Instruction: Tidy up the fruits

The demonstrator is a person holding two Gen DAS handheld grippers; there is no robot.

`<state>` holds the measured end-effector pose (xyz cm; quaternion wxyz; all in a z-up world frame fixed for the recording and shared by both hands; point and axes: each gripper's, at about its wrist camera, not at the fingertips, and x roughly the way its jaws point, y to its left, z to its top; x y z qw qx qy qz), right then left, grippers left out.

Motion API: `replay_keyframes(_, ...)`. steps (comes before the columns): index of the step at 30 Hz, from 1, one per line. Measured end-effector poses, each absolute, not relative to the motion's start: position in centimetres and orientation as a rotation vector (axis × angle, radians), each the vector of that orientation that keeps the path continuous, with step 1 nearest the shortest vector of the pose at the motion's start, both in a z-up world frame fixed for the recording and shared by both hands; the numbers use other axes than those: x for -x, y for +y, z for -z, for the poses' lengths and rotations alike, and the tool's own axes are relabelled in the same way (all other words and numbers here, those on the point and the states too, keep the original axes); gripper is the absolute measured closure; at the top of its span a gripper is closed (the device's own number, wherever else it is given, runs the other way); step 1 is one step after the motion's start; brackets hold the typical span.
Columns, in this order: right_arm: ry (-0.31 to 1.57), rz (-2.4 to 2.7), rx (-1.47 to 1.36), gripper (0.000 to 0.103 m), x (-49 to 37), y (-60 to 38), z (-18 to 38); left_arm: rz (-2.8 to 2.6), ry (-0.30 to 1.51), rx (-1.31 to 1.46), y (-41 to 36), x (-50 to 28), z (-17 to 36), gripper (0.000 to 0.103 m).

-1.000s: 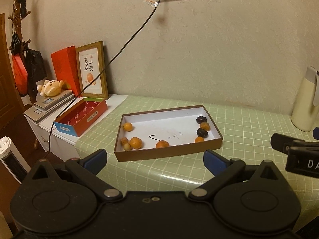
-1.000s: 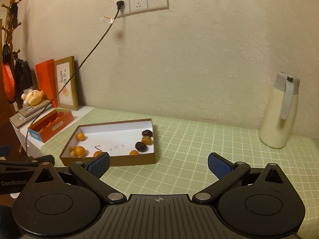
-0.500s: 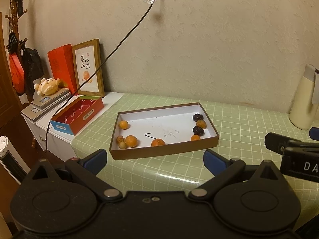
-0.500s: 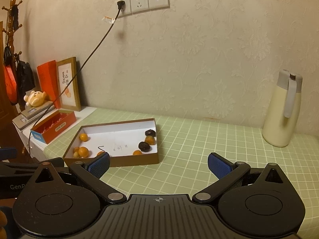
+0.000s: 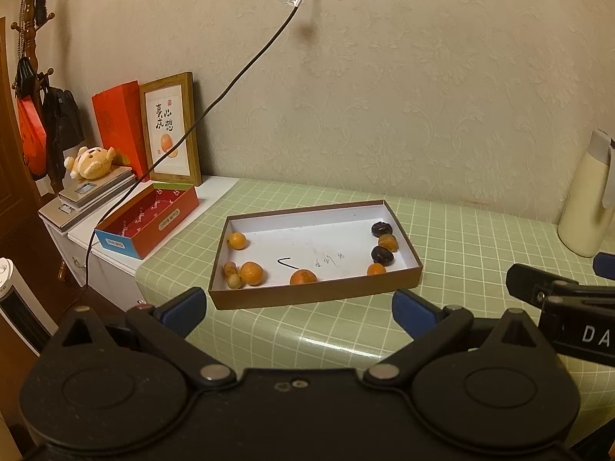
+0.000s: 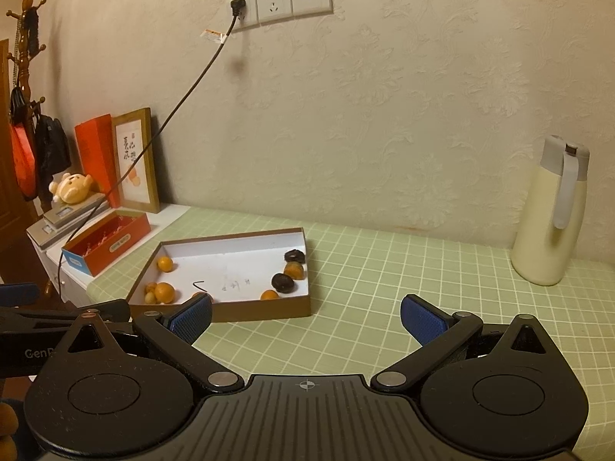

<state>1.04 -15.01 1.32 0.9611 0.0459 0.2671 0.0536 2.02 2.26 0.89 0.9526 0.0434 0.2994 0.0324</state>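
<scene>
A shallow brown box with a white floor (image 5: pixel 319 296) (image 6: pixel 261 313) lies on the green checked table. In it are several small orange fruits, such as one at the left (image 5: pixel 251 272) (image 6: pixel 164 292) and one at the front (image 5: pixel 303 277), and dark wrinkled fruits at the right (image 5: pixel 382 255) (image 6: pixel 283 282). My left gripper (image 5: pixel 300 309) is open and empty, short of the box's near wall. My right gripper (image 6: pixel 307 319) is open and empty, to the right of the box and short of it.
A cream thermos (image 6: pixel 549 215) (image 5: pixel 588 207) stands at the back right. A red open box (image 5: pixel 150 223) (image 6: pixel 107 242), a framed picture (image 5: pixel 171 130), a plush toy (image 5: pixel 92 161) and a scale sit on the white cabinet at the left. A cable hangs from the wall socket.
Both grippers have drawn back a little and tilted; the box sits slightly farther and lower in both views. Both stay open and empty.
</scene>
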Motion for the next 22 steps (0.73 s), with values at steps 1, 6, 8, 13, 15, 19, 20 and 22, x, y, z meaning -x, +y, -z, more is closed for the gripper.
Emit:
replay_keyframes(1, 0.540, -0.109, -0.093, 0.000, -1.0, -15.0, -1.3, -0.065, 0.607, -0.088, 2.3, -2.0, -0.9, 0.006)
replay_keyframes(6, 0.538, -0.109, -0.094, 0.000, -1.0, -15.1, -1.3, -0.057, 0.623, -0.065, 2.6, -2.5, -0.8, 0.006)
replay_keyframes(8, 0.539, -0.108, -0.099, 0.000, -1.1, -14.9, -1.2, -0.061, 0.622, -0.067, 2.5, -2.6, -0.8, 0.006)
replay_keyframes(13, 0.545, -0.109, -0.098, 0.000, -1.7, -14.7, -1.2, -0.055, 0.616, -0.066, 2.5, -3.1, -0.7, 0.006)
replay_keyframes(15, 0.548, -0.108, -0.101, 0.000, -1.9, -14.7, -1.1, -0.041, 0.610, -0.063, 2.5, -3.2, -0.6, 0.007)
replay_keyframes(19, 0.555, -0.107, -0.107, 0.000, -2.4, -14.8, -0.9, -0.028, 0.594, -0.068, 2.3, -3.6, -0.5, 0.009)
replay_keyframes(20, 0.556, -0.106, -0.109, 0.000, -2.5, -14.8, -0.9, -0.027, 0.596, -0.067, 2.2, -3.8, -0.5, 0.009)
replay_keyframes(22, 0.557, -0.108, -0.112, 0.000, -2.7, -14.9, -0.8, -0.032, 0.603, -0.061, 2.2, -4.1, -0.4, 0.008)
